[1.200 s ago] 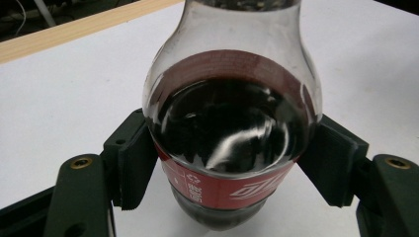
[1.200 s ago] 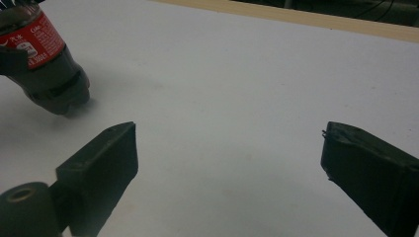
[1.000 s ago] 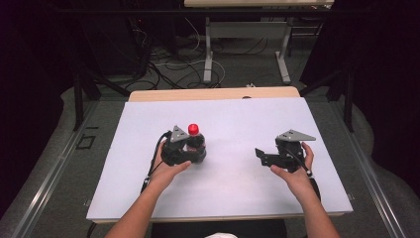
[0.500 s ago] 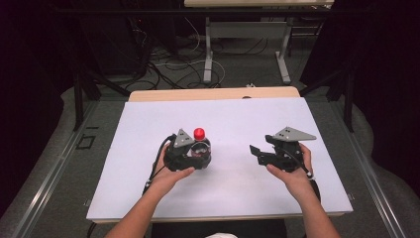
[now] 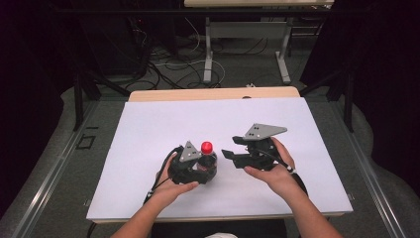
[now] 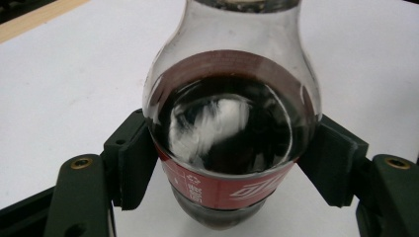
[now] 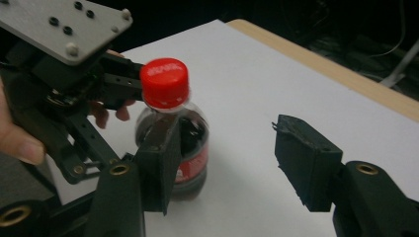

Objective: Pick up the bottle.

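Note:
A small cola bottle (image 5: 208, 164) with a red cap (image 5: 206, 147) stands upright near the middle of the white table cover (image 5: 148, 124). My left gripper (image 5: 204, 169) is shut on it. In the left gripper view both pads (image 6: 136, 163) press on the bottle (image 6: 232, 123) at its red label. My right gripper (image 5: 229, 155) hovers just right of the bottle and points at it. Its jaws have just been closing, with nothing between them. In the right gripper view the bottle (image 7: 190, 138) and its cap (image 7: 164, 82) sit behind the left jaw of my right gripper (image 7: 230, 153).
A wooden table edge (image 5: 213, 94) shows past the white cover. Beyond it are desk legs (image 5: 208, 54) and loose cables (image 5: 173, 64) on the floor. Bare white surface lies to the left, to the right and behind the hands.
The left hand has carried the bottle to the right, toward the centre. The right gripper has risen and moved left toward the bottle, and its jaws have narrowed.

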The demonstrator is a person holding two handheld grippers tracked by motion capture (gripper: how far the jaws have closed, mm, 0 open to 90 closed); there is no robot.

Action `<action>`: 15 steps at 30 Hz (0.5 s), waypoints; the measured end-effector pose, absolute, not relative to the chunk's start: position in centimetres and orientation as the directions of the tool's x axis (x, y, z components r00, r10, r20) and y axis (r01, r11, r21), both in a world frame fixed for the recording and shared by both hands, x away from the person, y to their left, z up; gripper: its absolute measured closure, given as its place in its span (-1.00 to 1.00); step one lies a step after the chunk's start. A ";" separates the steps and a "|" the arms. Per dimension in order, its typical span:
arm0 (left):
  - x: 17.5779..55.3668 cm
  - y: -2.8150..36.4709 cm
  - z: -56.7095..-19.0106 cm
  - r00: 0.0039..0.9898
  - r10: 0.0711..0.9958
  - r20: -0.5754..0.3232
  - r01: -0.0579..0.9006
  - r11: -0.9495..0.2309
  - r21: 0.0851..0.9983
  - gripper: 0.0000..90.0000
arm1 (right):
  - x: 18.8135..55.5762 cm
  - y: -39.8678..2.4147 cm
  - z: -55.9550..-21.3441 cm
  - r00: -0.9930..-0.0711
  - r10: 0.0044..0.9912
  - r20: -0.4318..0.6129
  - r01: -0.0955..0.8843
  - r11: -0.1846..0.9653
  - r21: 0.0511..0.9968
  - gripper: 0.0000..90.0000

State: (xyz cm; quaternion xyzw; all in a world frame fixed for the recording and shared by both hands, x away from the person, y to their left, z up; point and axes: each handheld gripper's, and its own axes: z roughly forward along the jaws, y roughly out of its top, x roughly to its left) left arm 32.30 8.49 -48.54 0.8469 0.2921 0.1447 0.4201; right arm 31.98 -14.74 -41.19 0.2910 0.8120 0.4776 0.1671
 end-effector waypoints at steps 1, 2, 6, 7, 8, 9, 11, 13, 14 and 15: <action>32.2 8.5 -48.6 0.788 0.615 0.001 0.373 -0.479 0.795 -0.34 | 32.0 -14.7 -41.2 -0.775 0.632 0.007 0.313 0.374 0.873 -0.02; 32.1 8.4 -48.8 0.788 0.615 -0.008 0.380 -0.477 0.793 -0.34 | 32.0 -14.5 -41.1 -0.782 0.623 0.021 0.323 0.375 0.869 -0.01; 32.0 8.3 -49.1 0.791 0.612 -0.005 0.379 -0.484 0.788 -0.34 | 32.0 -13.7 -41.1 -0.792 0.609 0.031 0.321 0.374 0.870 0.03; 32.0 8.3 -49.1 0.797 0.603 -0.003 0.380 -0.499 0.779 -0.34 | 32.0 -13.2 -41.1 -0.803 0.595 0.038 0.321 0.377 0.869 0.05; 31.9 8.2 -49.3 0.793 0.609 -0.005 0.379 -0.488 0.786 -0.34 | 32.0 -13.0 -41.1 -0.806 0.591 0.037 0.316 0.375 0.872 0.08; 31.9 8.1 -49.3 0.794 0.608 0.000 0.376 -0.491 0.786 -0.34 | 32.0 -13.0 -41.1 -0.806 0.591 0.037 0.316 0.375 0.872 0.08; 31.8 8.0 -49.4 0.797 0.605 -0.006 0.377 -0.488 0.787 -0.34 | 31.8 -12.5 -41.1 -0.810 0.585 0.036 0.312 0.378 0.871 0.09; 31.7 7.9 -49.3 0.807 0.591 -0.001 0.373 -0.508 0.776 -0.34 | 31.6 -12.0 -40.9 -0.809 0.587 0.038 0.317 0.381 0.869 0.12; 31.7 7.9 -49.3 0.807 0.591 -0.001 0.373 -0.508 0.776 -0.34 | 31.6 -11.8 -40.9 -0.808 0.588 0.039 0.319 0.380 0.868 0.15; 31.6 7.8 -49.4 0.805 0.593 0.003 0.367 -0.502 0.783 -0.34 | 31.6 -11.6 -40.9 -0.806 0.590 0.045 0.325 0.379 0.866 0.16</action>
